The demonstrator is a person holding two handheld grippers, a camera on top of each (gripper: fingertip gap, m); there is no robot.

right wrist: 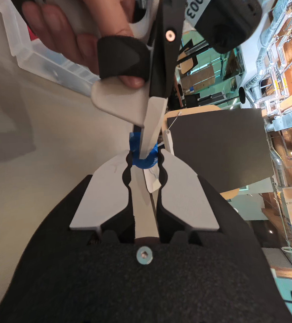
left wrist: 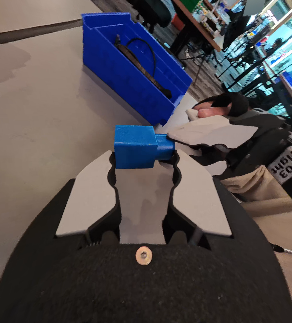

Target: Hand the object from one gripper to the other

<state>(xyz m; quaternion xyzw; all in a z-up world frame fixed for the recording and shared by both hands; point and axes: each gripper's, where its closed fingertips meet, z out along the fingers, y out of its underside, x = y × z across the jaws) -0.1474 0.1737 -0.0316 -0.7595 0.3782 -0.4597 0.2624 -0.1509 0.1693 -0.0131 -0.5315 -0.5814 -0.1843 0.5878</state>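
Note:
A blue plastic block [left wrist: 134, 146] with a narrower stub on one end hangs above the grey table [left wrist: 37, 139]. My left gripper [left wrist: 143, 154] is shut on it lengthwise, one tip on the wide end and one on the stub end. My right gripper [right wrist: 145, 155] comes in from the right and is shut on the stub [right wrist: 145, 163]. In the left wrist view its upper finger [left wrist: 211, 132] rests on top of the stub and its lower finger is partly hidden. In the right wrist view a left finger [right wrist: 152, 122] crosses in front of the block.
A blue bin [left wrist: 106, 73] holding a black strip and cable stands on the table just beyond the block. A translucent plastic box [right wrist: 45, 57] lies behind the hand [right wrist: 63, 26] that holds the left gripper. A black panel [right wrist: 211, 148] stands to the right. Left and right tips are no more than a few centimetres apart.

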